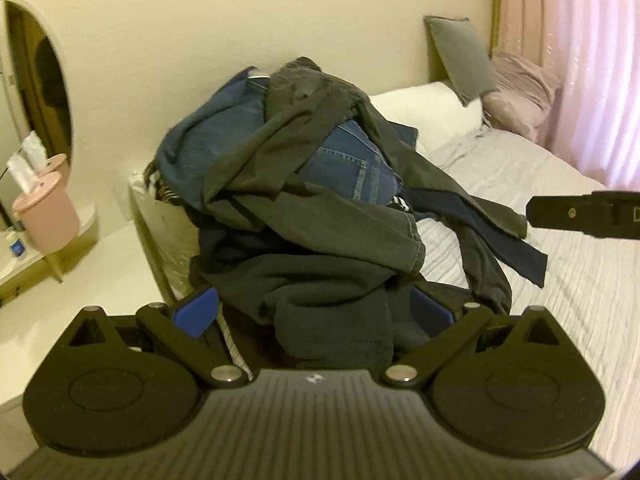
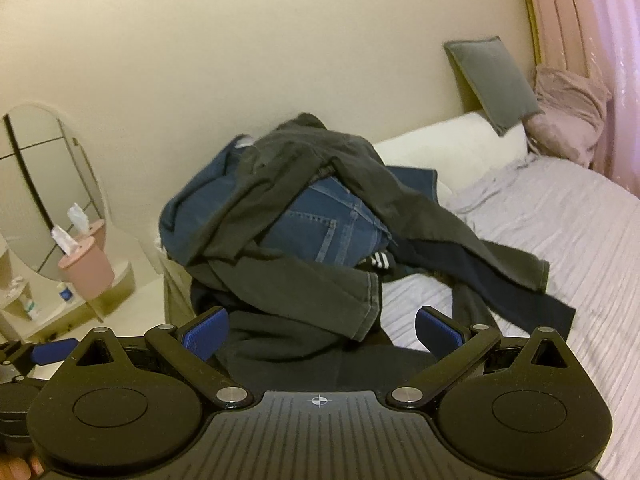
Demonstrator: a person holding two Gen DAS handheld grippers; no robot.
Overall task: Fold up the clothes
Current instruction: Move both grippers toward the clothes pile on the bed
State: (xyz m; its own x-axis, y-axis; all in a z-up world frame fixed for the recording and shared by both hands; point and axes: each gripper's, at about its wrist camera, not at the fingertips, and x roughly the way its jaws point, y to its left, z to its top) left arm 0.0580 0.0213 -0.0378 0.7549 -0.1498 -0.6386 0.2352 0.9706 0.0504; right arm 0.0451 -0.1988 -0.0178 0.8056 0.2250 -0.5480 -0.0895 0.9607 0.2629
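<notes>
Both tools gape: left tool (image 1: 316, 312) straddles the clothes pile (image 1: 320, 184); only right tool (image 2: 322, 330) shows bare bedsheet (image 2: 560, 240).

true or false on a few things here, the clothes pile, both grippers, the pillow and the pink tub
1. The clothes pile sits unfolded on the bed. True.
2. The left gripper is shut on a sleeve. False: its jaws are spread around dark cloth at the pile's near edge, not clamped.
3. The right gripper is open. True.
4. The grey pillow lies flat on the mattress. False: it leans upright against the wall.
5. The pink tub holds tissues. True.
</notes>
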